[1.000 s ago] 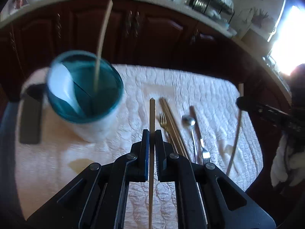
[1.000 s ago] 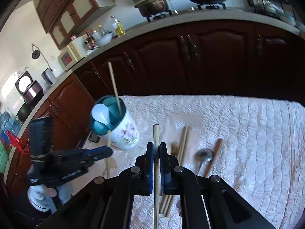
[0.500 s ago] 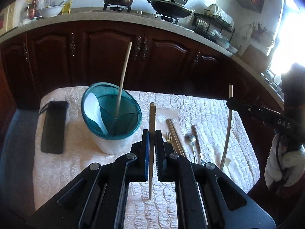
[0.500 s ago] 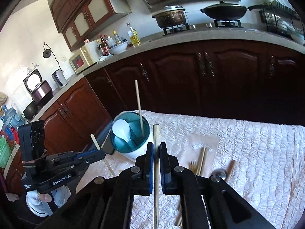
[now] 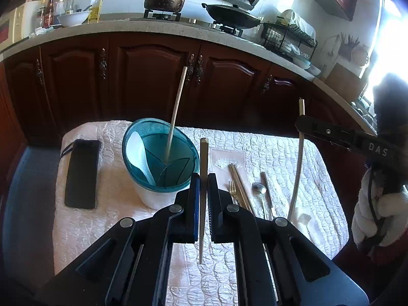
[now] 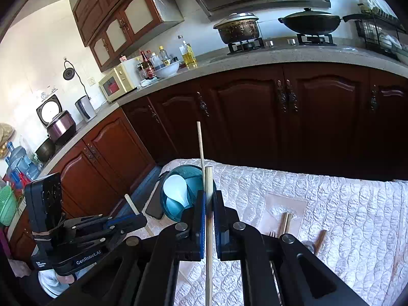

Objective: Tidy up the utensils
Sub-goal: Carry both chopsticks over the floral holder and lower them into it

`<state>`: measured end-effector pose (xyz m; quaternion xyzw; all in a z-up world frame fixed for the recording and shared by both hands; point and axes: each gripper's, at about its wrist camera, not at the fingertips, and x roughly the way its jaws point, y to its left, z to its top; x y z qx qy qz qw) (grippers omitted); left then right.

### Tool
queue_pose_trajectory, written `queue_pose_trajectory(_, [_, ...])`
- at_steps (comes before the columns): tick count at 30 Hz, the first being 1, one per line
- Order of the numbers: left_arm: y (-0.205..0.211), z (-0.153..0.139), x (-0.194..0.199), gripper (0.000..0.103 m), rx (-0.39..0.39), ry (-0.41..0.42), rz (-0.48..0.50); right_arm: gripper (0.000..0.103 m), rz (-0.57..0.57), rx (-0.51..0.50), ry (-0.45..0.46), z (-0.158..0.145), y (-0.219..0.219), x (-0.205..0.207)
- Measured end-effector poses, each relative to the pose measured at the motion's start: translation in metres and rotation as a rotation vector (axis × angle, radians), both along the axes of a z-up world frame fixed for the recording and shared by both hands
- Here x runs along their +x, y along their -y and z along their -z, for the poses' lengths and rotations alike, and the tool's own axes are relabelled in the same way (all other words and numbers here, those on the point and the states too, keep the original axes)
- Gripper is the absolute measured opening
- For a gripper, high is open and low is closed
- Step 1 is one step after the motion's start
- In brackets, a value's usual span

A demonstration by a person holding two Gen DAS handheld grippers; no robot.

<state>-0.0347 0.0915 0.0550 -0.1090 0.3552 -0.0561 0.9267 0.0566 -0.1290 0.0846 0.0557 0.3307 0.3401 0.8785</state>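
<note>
Left wrist view is showing the left gripper pinching a chopstick above the white quilted cloth, beside the teal utensil holder containing a white spoon and another chopstick. Right gripper is likewise clamping a chopstick, while a fork, a chopstick pair and a metal spoon are lying on the cloth.

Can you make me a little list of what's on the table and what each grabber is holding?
left gripper: shut on a chopstick
right gripper: shut on another chopstick
holder: teal-rimmed cup with dividers, standing on the white quilted cloth
inside holder: white spoon and one upright chopstick
lying on cloth: pair of chopsticks, fork, metal spoon
left of holder: black phone, lying flat
</note>
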Motion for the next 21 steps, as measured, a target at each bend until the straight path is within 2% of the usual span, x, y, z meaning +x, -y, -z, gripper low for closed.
queue_pose_trajectory(5, [-0.017,-0.026,-0.006,0.004,-0.028,0.039,-0.006,0.005,-0.004,0.026,0.025,-0.015,-0.006,0.006])
queue_pose_trajectory(12, [-0.054,-0.073,-0.005,0.004,-0.055,0.121,-0.071,0.005,-0.009,0.098,0.073,-0.047,-0.016,0.026])
queue_pose_trajectory(16, [-0.065,-0.091,0.005,0.004,-0.033,0.167,-0.122,0.005,-0.003,0.123,0.105,-0.063,-0.031,0.039])
queue_pose_trajectory(21, [-0.074,-0.097,0.022,0.005,0.009,0.217,-0.189,0.005,0.020,0.138,0.148,-0.077,-0.053,0.060])
